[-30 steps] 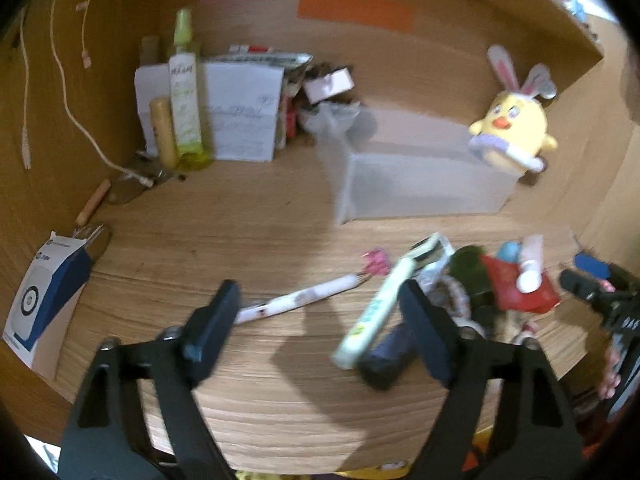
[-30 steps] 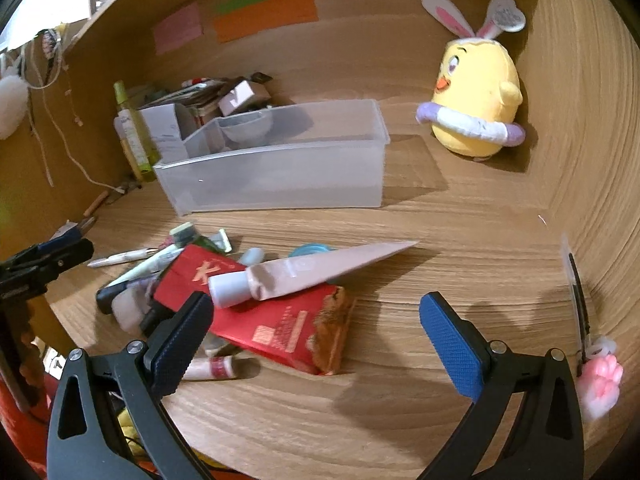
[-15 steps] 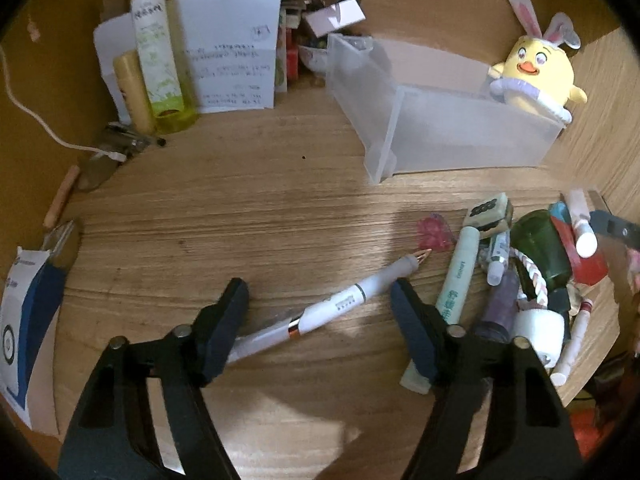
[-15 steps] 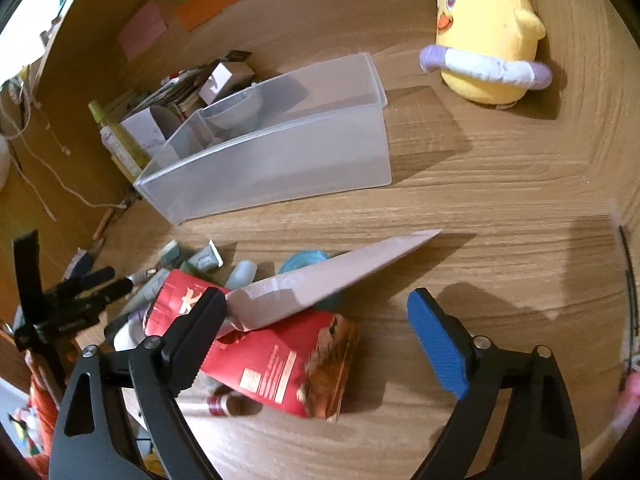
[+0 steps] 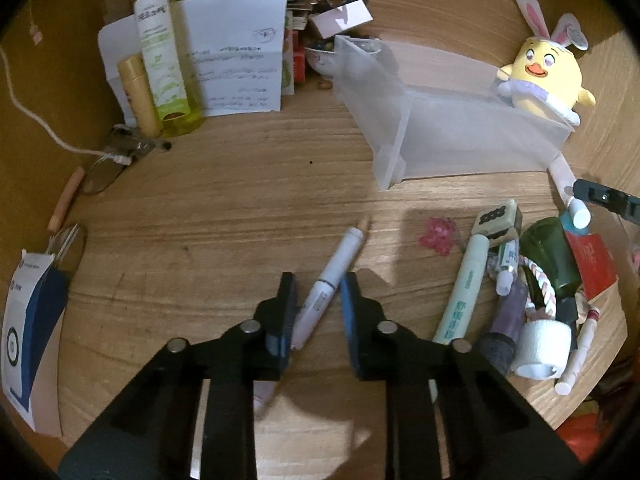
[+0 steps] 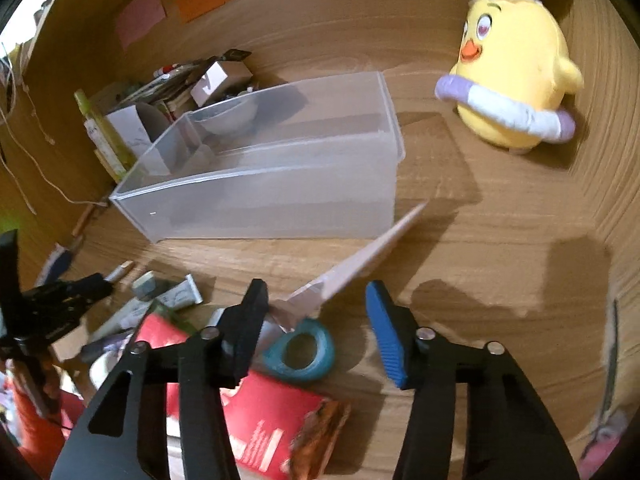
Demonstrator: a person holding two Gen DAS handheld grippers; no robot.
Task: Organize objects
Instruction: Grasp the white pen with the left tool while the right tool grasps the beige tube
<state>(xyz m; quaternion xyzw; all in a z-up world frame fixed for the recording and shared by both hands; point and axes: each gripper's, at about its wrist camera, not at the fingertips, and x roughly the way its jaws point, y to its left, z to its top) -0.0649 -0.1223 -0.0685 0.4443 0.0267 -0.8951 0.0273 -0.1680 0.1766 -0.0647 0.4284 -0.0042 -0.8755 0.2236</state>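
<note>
Left claw (image 5: 318, 300) is closed down narrow around the white pen (image 5: 332, 278), pads at its barrel, the pen lying on the wooden worktop (image 5: 224, 216) with its tip pointing away. Right claw (image 6: 316, 320) stands wide, nothing gripped; the flattened pink tube (image 6: 360, 266) slants up between its fingers, over a teal tape roll (image 6: 300, 350) and a red packet (image 6: 260, 428). Left of them lies a loose heap of tubes. Beyond sits the clear plastic bin (image 6: 280, 200), and further back right the yellow chick plush (image 6: 516, 80).
</note>
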